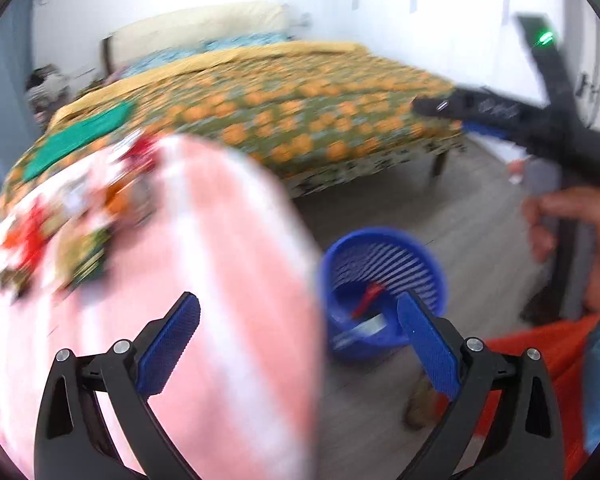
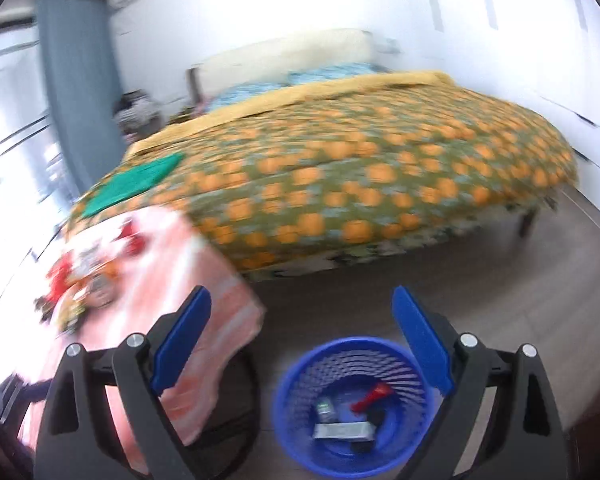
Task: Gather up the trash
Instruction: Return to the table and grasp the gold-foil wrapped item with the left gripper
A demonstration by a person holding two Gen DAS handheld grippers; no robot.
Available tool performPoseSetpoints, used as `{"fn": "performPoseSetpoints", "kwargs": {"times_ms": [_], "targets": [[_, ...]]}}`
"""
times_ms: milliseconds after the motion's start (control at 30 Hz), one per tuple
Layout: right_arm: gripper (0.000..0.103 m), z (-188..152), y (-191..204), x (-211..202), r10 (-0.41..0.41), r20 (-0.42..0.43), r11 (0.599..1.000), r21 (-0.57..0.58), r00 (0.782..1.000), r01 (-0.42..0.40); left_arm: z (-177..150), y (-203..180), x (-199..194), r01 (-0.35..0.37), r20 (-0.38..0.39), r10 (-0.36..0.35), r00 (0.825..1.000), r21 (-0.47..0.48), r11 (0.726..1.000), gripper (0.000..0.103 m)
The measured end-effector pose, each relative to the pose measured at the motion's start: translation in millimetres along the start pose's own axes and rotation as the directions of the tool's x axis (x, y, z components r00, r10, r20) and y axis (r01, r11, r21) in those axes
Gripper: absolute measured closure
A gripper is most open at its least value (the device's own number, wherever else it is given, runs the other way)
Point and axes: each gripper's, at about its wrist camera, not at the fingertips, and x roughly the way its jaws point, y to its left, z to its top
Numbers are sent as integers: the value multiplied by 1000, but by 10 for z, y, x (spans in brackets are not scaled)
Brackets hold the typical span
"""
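Left tool (image 1: 300, 320): jaws spread wide, nothing between them; blue ribbed pads (image 1: 168, 346) bare. Right tool (image 2: 302, 334): jaws likewise wide apart, nothing held. Both views heavily motion-blurred, so small detail is unreliable. Below the left tool, filling the left half of its view, is a worktop (image 1: 228, 280) under a pink and white striped cloth, with a scatter of trash (image 1: 60, 232) on its far left part: red, orange and green wrappers, individual pieces not separable in the blur. On the floor (image 1: 380, 208) just right of the worktop stands a blue slatted waste basket (image 1: 340, 256), partly behind the right pad of the left tool. Beyond the worktop, a bed (image 1: 300, 112) with an orange-flowered cover, a green cloth (image 1: 72, 136) lying on its near left corner. The left view alone shows the other tool from outside, black with a green light, gripped by a bare hand (image 1: 580, 240), and orange fabric (image 1: 540, 352) at lower right. The right view alone looks down into the basket (image 2: 296, 380): a red piece (image 2: 372, 396), a silver flat wrapper (image 2: 342, 430) and a small green item (image 2: 325, 408) lie in its bottom. It also shows a grey curtain (image 2: 76, 80) and a bright window at left.
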Motion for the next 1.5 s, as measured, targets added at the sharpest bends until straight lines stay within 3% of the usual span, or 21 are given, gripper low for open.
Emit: {"fn": "performPoseSetpoints", "kwargs": {"times_ms": [133,267,433,567,800,1100,1200,1300,1500], "targets": [[13,-268,752,7,85,-36,989,-116,996,-89,-324,556,-102,-121,-42,118,992,-68,990,5],[13,-578,1419,102,127,-98,966,-213,987,-145,-559,1144,-178,-264,-92,253,963,-145,953,5],[13,-869,1932,261,161,-173,943,-262,972,-203,-762,1709,-354,-356,-141,332,933,-221,908,5],[13,-1051,2237,389,165,-219,928,-295,962,-226,-876,1972,-399,-375,-176,337,925,-278,884,5],[13,-1149,2399,560,167,-253,914,-321,953,-246,-828,2278,-396,-346,-177,299,938,-401,848,5],[13,-1172,2469,596,157,-250,899,-365,955,-243,-77,2987,90,-352,-133,337,932,-553,755,5],[13,-1157,2453,616,166,-253,902,-351,953,-250,84,3101,318,-398,-173,363,916,-517,758,5],[13,-1153,2448,631,170,-257,904,-344,951,-255,81,3199,460,-461,-242,393,887,-469,753,6],[13,-1149,2472,658,164,-264,901,-353,951,-253,-275,3387,147,-463,-271,377,886,-458,759,6]]}}
